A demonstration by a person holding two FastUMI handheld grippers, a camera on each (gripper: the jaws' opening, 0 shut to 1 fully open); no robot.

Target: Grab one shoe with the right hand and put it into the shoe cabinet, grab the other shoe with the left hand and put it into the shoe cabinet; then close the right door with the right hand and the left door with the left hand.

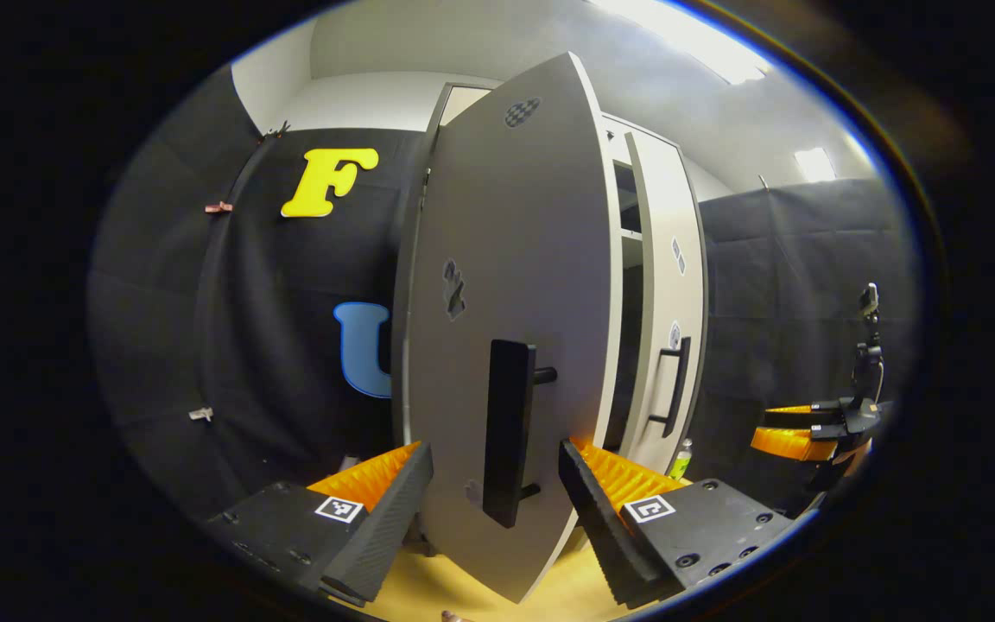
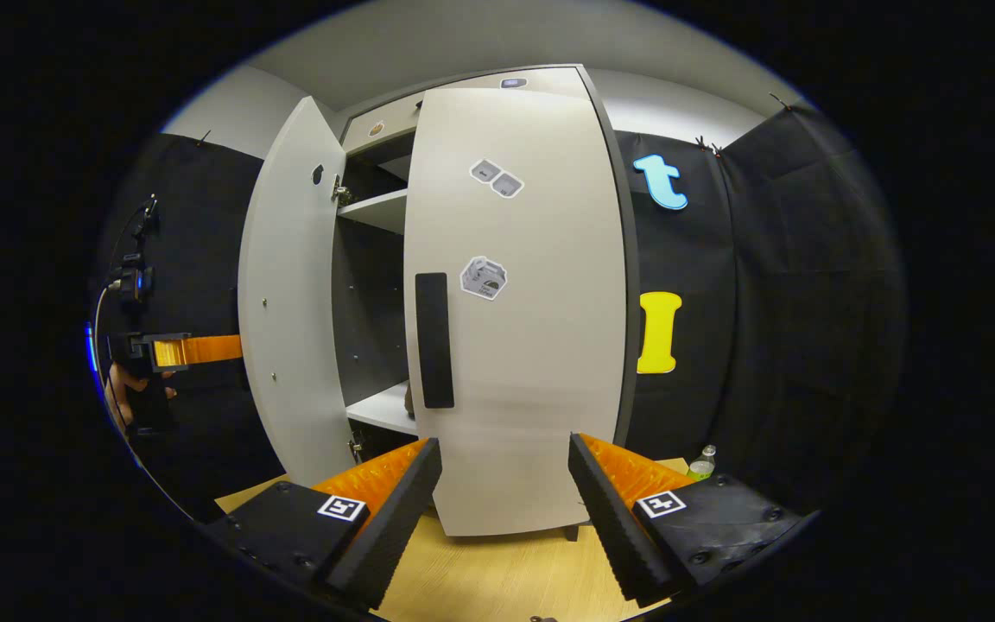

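The shoe cabinet's left door [image 1: 515, 259] stands ajar right in front of my left gripper [image 1: 495, 453]. The gripper is open, and the door's black bar handle [image 1: 509, 428] hangs between its fingers, clear of both pads. The right door [image 2: 515, 345] lies flat against the cabinet front, its black handle [image 2: 434, 341] above my open right gripper [image 2: 504, 441], which holds nothing. In the right gripper view the left door [image 2: 290, 311] swings outward, baring the shelves [image 2: 377, 209]. A dark sliver [image 2: 408, 399] on the lower shelf peeks past the door edge; I cannot tell what it is.
The cabinet stands on a light wooden floor [image 2: 497, 561]. A small green bottle [image 2: 702, 464] sits by the cabinet's right foot. The other gripper and the hand holding it show far off at the right [image 1: 808, 432] and at the left [image 2: 178, 350]. Black cloth walls surround the booth.
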